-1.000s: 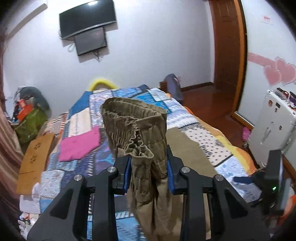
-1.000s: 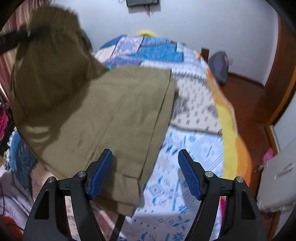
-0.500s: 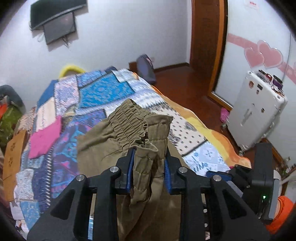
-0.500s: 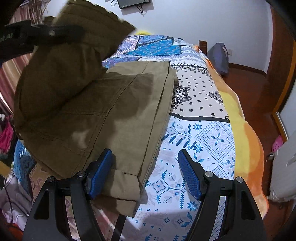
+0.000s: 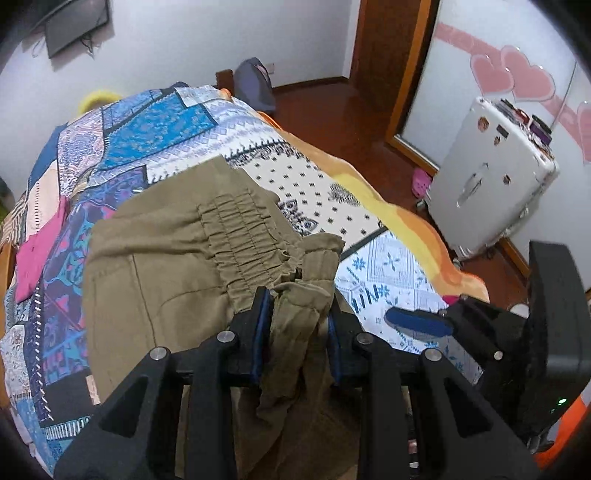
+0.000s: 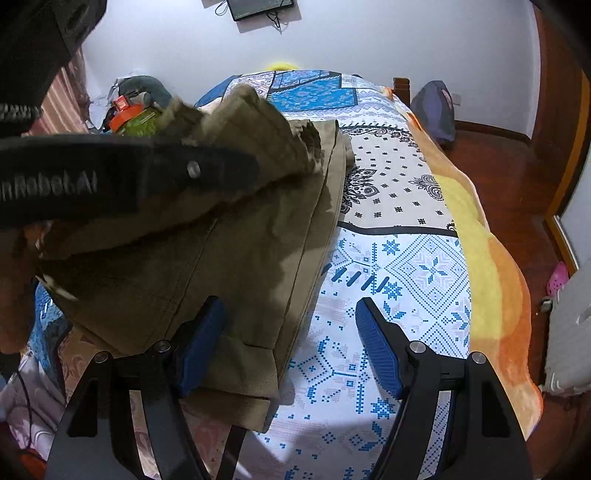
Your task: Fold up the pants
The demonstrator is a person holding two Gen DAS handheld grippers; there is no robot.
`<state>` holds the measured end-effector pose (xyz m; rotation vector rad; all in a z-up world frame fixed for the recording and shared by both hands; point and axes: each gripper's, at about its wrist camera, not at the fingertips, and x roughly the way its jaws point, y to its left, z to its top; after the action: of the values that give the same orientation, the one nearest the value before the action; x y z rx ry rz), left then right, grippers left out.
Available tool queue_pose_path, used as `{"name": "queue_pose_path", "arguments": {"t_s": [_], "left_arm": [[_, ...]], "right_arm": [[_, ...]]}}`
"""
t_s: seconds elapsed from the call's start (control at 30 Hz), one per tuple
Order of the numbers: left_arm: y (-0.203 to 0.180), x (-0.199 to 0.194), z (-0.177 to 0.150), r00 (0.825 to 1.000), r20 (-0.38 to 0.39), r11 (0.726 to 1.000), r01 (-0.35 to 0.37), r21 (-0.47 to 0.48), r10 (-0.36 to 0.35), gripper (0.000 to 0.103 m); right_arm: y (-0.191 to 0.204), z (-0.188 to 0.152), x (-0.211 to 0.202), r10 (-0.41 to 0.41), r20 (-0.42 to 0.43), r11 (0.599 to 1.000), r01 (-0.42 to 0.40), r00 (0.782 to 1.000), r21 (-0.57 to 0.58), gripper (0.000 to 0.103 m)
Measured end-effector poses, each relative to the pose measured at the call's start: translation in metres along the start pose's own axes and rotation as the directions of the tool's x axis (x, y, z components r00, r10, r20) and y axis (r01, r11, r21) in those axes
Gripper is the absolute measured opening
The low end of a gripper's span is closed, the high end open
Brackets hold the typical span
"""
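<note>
My left gripper [image 5: 297, 332] is clamped on a bunched fold of the olive pants [image 5: 177, 266] at their gathered elastic waistband [image 5: 247, 236], the cloth pinched tight between both blue pads; ahead of those fingers the rest of the garment spreads flat over the bed. My right gripper [image 6: 290, 345] stands wide apart and holds nothing: its left pad [image 6: 201, 343] sits over the cuffed hem of the pants, its right pad over bare bedding, and I cannot tell whether the left pad touches the cloth. The surface under everything is a patchwork bedspread [image 5: 155, 125], blue and purple panels beyond and left of my left fingers, white panels with blue cross-stitch motifs to the right, edged by an orange and yellow blanket [image 6: 491, 258] along the bed's right side. A pink cloth [image 5: 35, 258] lies on the spread far left of my left fingers. Beyond the bed are a white wall, a wall-mounted screen [image 6: 258, 7], a grey backpack [image 5: 255, 85] on the reddish wooden floor, a wooden door frame [image 5: 402, 62], and off to the right a white suitcase [image 5: 491, 177] under pink heart decals [image 5: 517, 74].
</note>
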<state>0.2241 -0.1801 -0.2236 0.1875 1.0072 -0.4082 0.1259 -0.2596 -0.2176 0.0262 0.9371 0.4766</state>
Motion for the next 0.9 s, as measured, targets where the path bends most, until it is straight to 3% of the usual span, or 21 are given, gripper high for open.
{"name": "queue_pose_path", "arguments": {"t_s": [0.17, 0.3, 0.53, 0.73, 0.9], "left_arm": [[-0.007, 0.004, -0.003, 1.0, -0.017, 0.999, 0.003, 0.035, -0.003, 0.034], [-0.007, -0.001, -0.002, 0.999, -0.03, 0.999, 0.035, 0.026, -0.034, 0.049], [-0.002, -0.033, -0.004, 0.998, 0.021, 0.999, 0.052, 0.013, -0.052, 0.058], [0.027, -0.061, 0.002, 0.995, 0.094, 0.999, -0.007, -0.034, 0.011, 0.062], [0.073, -0.067, 0.009, 0.992, 0.111, 0.99, -0.042, -0.133, 0.057, 0.062]], "right_arm": [[0.0, 0.001, 0.0, 0.0, -0.001, 1.0, 0.0, 1.0, 0.001, 0.07], [0.0, 0.002, 0.001, -0.009, -0.003, 1.0, 0.009, 1.0, 0.0, 0.07], [0.001, 0.004, -0.002, -0.038, -0.005, 0.999, 0.038, 0.999, -0.011, 0.07], [0.001, 0.011, -0.016, -0.059, 0.031, 0.998, 0.06, 0.998, -0.02, 0.07], [-0.003, 0.024, -0.038, -0.09, 0.092, 0.996, 0.092, 0.992, -0.018, 0.07]]}}
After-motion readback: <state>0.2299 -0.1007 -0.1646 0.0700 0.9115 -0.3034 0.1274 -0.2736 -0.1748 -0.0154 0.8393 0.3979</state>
